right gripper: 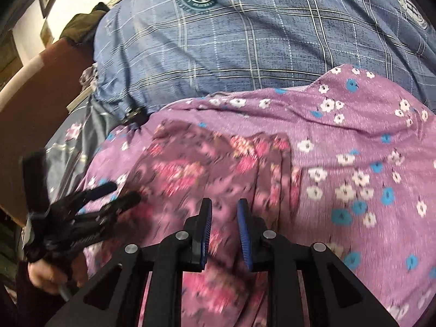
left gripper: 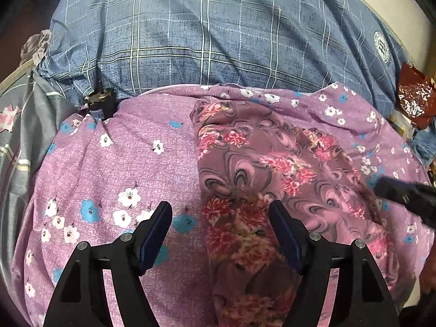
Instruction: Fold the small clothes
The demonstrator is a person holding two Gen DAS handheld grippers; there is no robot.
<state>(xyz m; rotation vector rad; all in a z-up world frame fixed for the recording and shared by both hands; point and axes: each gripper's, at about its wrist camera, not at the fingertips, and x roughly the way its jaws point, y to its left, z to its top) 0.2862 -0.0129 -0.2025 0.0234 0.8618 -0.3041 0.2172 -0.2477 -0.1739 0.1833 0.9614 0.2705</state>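
Note:
A small mauve garment with pink and red flowers (left gripper: 272,169) lies flat on a purple sheet with white and blue blossoms (left gripper: 114,163). My left gripper (left gripper: 220,212) is open above the garment's left edge, holding nothing. My right gripper (right gripper: 224,209) hovers over the garment (right gripper: 207,174) with its jaws a narrow gap apart and nothing between them. This view is blurred. The right gripper shows at the left wrist view's right edge (left gripper: 406,193). The left gripper shows at the right wrist view's left side (right gripper: 114,193).
A blue plaid pillow (left gripper: 207,35) lies behind the sheet. A grey quilt (left gripper: 24,125) bunches at the left. A small dark object (left gripper: 99,100) sits by the pillow's front corner. Red foil packaging (left gripper: 414,98) lies at the right. A brown panel (right gripper: 32,103) stands at the left.

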